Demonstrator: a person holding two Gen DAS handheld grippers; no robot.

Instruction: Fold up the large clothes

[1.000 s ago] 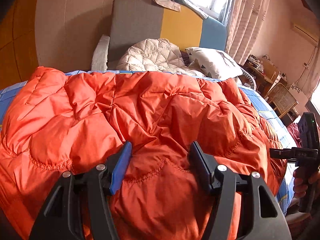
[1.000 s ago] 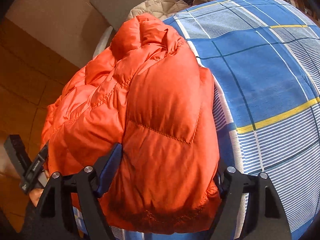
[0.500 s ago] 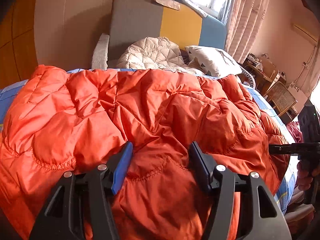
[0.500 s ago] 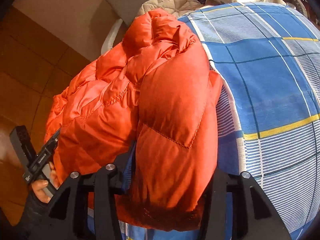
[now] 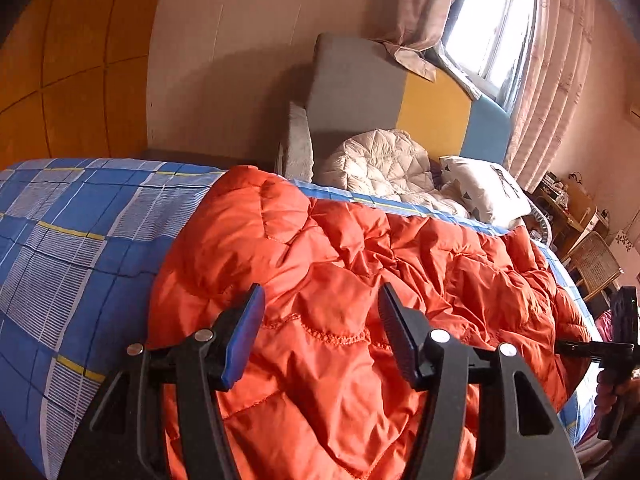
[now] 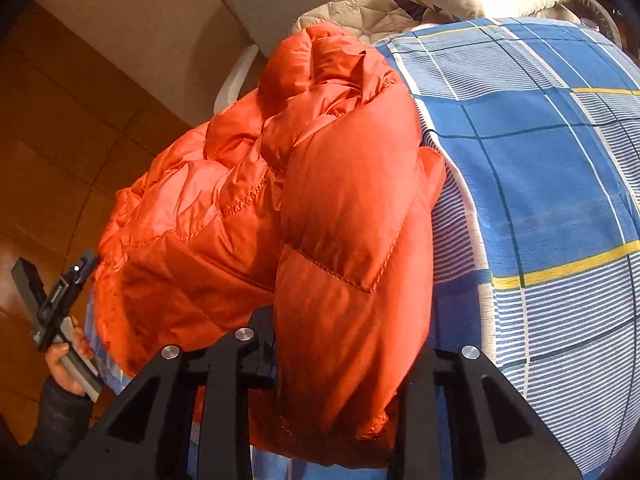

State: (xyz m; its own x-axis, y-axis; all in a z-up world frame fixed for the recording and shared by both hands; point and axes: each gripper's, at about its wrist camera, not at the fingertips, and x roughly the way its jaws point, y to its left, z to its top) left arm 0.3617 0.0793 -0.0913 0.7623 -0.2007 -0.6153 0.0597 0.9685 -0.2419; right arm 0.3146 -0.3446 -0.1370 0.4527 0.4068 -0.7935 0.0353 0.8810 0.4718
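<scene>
Orange down jacket (image 5: 360, 300) lies along the near edge of the plaid-sheeted bed (image 5: 72, 240). Puffy, light, slick shell; grab at quilted seams or hem. Right gripper (image 6: 344, 344) has just been closing, pinching a sleeve. Left gripper (image 5: 320, 320), half open, straddles fabric, no squeeze.

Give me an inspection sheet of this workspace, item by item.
Surface: bed with blue plaid sheet.
Job's things: orange puffer jacket lying rumpled along the bed's edge.
Clutter: cream quilted garment and pillow by the headboard.
Grippers: right gripper, jaws just closing, pinches a jacket fold; left gripper open, jacket between its fingers.
Cables: nothing seen.
Surroundings: curtained window, wooden wall panels, a wicker chair.
</scene>
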